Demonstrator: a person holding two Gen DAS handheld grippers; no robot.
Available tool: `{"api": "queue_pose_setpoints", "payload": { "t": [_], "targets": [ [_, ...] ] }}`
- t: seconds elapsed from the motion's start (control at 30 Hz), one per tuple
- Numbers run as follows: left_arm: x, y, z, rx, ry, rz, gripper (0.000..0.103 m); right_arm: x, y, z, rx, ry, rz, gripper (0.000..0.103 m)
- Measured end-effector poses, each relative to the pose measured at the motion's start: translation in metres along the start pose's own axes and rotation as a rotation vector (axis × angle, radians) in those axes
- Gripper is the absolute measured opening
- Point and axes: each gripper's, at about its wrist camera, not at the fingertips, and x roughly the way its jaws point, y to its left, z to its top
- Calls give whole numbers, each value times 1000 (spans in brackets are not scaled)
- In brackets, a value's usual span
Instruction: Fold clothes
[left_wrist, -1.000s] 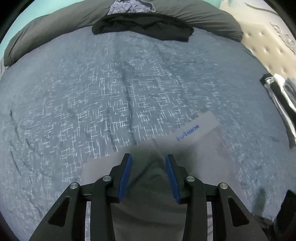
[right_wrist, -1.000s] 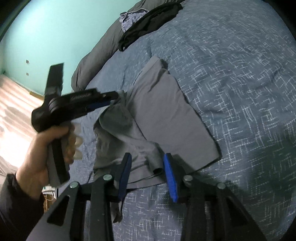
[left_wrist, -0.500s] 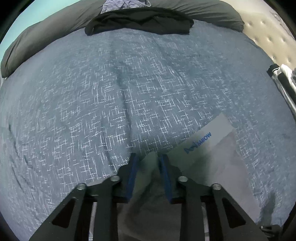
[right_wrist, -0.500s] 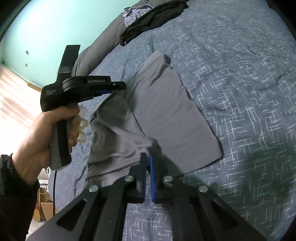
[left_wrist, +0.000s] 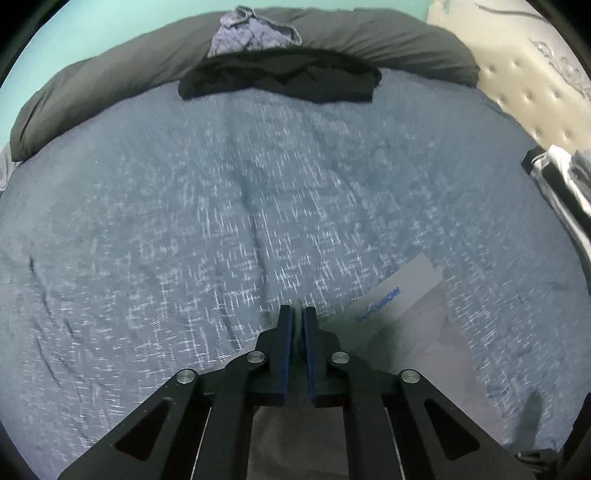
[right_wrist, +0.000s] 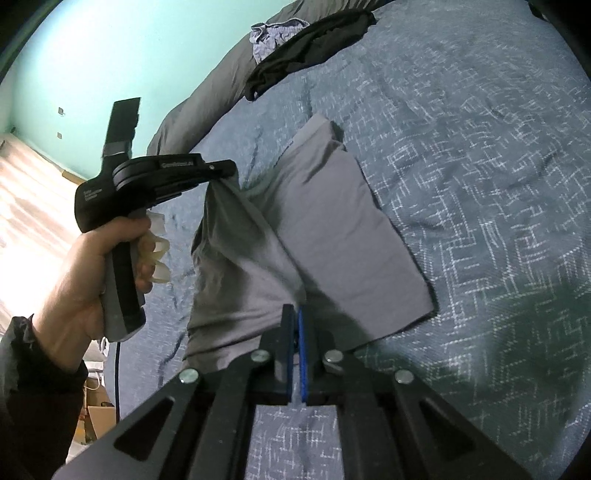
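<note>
Grey cotton hangs between my two grippers: a pair of grey shorts, half lifted off the blue patterned bedspread. My left gripper is clamped on one corner of the fabric, up near the waist side; in the right wrist view the cloth drapes down from its tip in a slack fold. My hand wraps its handle, a dark sleeve at the wrist. In the left wrist view the two blue pads are pressed nearly together with a thin sliver of cloth pinched between them.

My right gripper is closed on the shorts too, its blue-lined fingers meeting on a bunched ridge near the lower edge. Beyond it one flat leg of the shorts lies spread on the bedspread, its far end reaching toward the foot of the frame. The waistband, light grey with blue lettering, lies on the bedspread just right of my left fingers.

At the far edge of the bed a black garment lies folded against a long dark grey bolster, with a crumpled lilac piece on top. A black-and-white striped item sits at the right edge, by the tufted headboard.
</note>
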Motion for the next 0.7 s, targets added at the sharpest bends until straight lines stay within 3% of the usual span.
{"api": "queue_pose_setpoints", "payload": {
  "t": [0.23, 0.7],
  "targets": [
    [-16, -14, 16, 11, -38, -10, 6, -15, 0, -1, 1, -27, 6, 2],
    [8, -72, 41, 73, -14, -53, 6, -31, -31, 3, 77, -58, -10, 2]
  ]
}}
